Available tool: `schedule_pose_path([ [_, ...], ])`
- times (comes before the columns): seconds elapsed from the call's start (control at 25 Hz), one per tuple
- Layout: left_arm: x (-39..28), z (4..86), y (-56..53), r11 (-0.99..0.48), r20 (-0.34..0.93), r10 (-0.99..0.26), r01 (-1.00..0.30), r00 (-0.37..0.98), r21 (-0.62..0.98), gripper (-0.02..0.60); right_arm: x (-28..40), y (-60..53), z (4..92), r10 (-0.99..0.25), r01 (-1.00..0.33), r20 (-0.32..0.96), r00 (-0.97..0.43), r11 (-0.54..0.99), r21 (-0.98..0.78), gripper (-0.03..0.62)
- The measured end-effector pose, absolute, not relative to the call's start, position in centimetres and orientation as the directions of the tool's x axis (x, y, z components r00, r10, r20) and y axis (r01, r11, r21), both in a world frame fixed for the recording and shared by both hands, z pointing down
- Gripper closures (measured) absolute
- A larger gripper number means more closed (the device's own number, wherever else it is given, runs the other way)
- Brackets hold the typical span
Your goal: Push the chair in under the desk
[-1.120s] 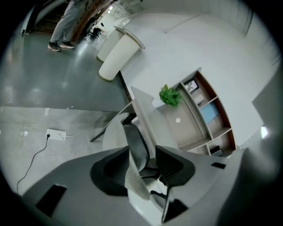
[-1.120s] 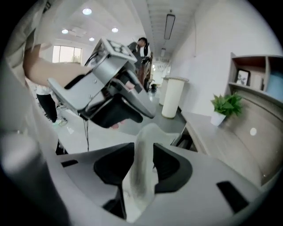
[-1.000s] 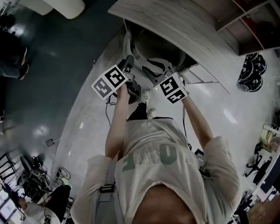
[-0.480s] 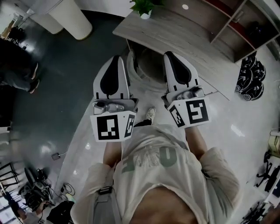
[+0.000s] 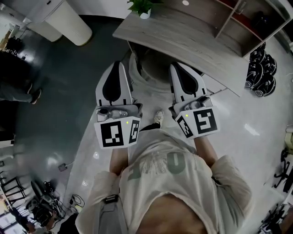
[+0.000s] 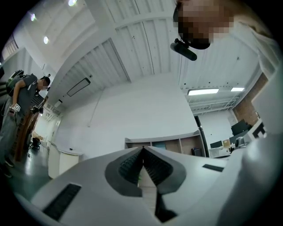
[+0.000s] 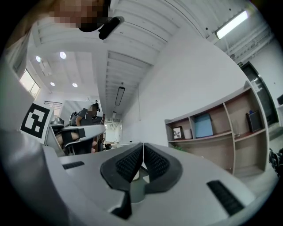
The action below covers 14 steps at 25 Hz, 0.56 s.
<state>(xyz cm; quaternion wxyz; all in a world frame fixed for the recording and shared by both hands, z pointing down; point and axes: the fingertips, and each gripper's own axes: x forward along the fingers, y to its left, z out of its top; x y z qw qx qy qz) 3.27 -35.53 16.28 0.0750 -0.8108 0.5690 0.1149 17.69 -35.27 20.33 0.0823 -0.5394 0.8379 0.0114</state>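
Wood-grain desk [image 5: 183, 32] runs across the top of the head view, its front edge slanting from upper left down to lower right. The pale grey chair [image 5: 153, 75] sits at that edge, most of it shadowed beneath the top, so I judge it nearly home.

It lies straight ahead of me and lower, in the gap between my two tongs. My left gripper [image 5: 117, 64] flanks its left side and my right gripper [image 5: 176, 67] its right. Neither touches it, and neither looks clearly nearer. Both tongs point forward and tilt up: their own views show wall, ceiling and shelving, no chair.

Both are clenched on nothing, the ribbed pads meeting at the tips in the left gripper [image 6: 143, 150] view and in the right gripper [image 7: 143, 145] view.

Any further shove would have to go straight on, square to the desk's edge.

Count: one chair, one desk, two tongs, one potted plant [image 5: 142, 7] on the desk.
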Motion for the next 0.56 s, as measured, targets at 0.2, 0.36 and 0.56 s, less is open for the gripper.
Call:
schedule_pose_path([
  [0.2, 2.9, 16.2, -35.6, -0.340, -0.276, -0.904, -0.940, 0.327, 0.002, 0.566, 17.4, -35.5, 20.4, -0.901, -0.906, -0.147, -0.408, 0.420, -0.059, 0.572],
  [0.36, 2.3, 16.4, -35.8, -0.340, -0.275, -0.905, -0.940, 0.324, 0.014, 0.566, 16.9, -35.7, 20.5, -0.899, -0.904, -0.143, -0.413, 0.424, -0.055, 0.573],
  [0.56, 1.8, 16.9, -36.5, -0.342, -0.270, -0.908, -0.939, 0.322, 0.031, 0.566, 16.8, -36.5, 21.1, -0.901, -0.904, -0.131, -0.413, 0.423, -0.055, 0.573],
])
